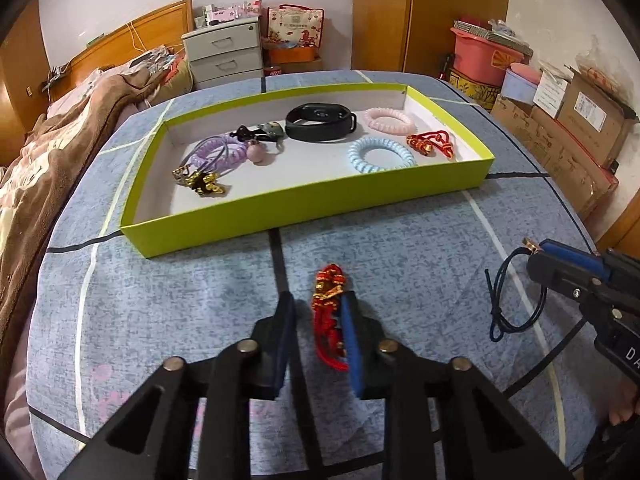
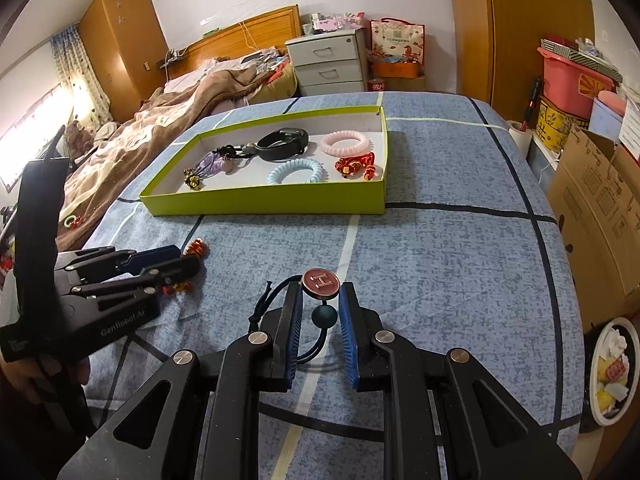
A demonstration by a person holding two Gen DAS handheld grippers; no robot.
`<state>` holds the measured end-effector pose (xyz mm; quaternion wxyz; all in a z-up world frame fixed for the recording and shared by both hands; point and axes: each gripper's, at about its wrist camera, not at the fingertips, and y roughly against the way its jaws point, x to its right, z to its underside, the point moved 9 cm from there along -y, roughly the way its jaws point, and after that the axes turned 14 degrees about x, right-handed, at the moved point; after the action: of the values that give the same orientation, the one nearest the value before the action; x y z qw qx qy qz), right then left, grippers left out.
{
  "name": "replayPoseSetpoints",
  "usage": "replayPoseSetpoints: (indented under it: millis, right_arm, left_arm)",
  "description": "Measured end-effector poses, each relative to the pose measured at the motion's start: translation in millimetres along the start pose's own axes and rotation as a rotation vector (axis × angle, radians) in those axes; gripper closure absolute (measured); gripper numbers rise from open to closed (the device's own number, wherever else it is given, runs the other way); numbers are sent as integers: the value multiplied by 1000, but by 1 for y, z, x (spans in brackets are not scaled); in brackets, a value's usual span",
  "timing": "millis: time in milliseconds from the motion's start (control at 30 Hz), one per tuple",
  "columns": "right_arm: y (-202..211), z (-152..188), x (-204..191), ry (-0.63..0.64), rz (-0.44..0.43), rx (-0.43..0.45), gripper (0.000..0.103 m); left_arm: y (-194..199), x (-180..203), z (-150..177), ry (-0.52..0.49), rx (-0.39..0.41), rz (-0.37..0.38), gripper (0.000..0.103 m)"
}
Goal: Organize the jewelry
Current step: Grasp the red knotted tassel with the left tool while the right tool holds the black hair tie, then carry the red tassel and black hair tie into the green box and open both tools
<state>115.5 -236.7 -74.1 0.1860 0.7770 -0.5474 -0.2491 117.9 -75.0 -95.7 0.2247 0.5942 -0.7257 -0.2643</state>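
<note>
A lime-green tray (image 1: 304,208) (image 2: 264,202) on the blue bedcover holds several pieces: a black band (image 1: 320,122), pink (image 1: 389,120), blue (image 1: 380,154) and purple (image 1: 216,152) coil rings, and a red knotted bracelet (image 1: 430,143). My left gripper (image 1: 318,300) (image 2: 188,258) is open around another red and gold bracelet (image 1: 330,312) lying on the cover, touching its right finger. My right gripper (image 2: 319,292) (image 1: 538,250) is open around a dark cord bracelet (image 2: 320,316) with a red round "H" charm (image 2: 321,283); its cord (image 1: 504,296) shows in the left wrist view.
A bed with a brown blanket (image 2: 168,120) lies to the left. A grey drawer unit (image 2: 328,64) stands behind the tray. Cardboard boxes (image 2: 596,216) and a pink bin (image 2: 576,80) line the right side. A bowl (image 2: 612,372) sits low on the right.
</note>
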Motion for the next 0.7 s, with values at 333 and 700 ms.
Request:
replayPoseSetpoints:
  millis: [333,700]
  right_arm:
    - [-1,-3,-5,2,-5,2,84]
    - [1,-17,-17,8,-11,28,84]
  left_arm:
    - [7,-10,-4,38,30,21,89]
    - [27,-21,-18,63,83,40,89]
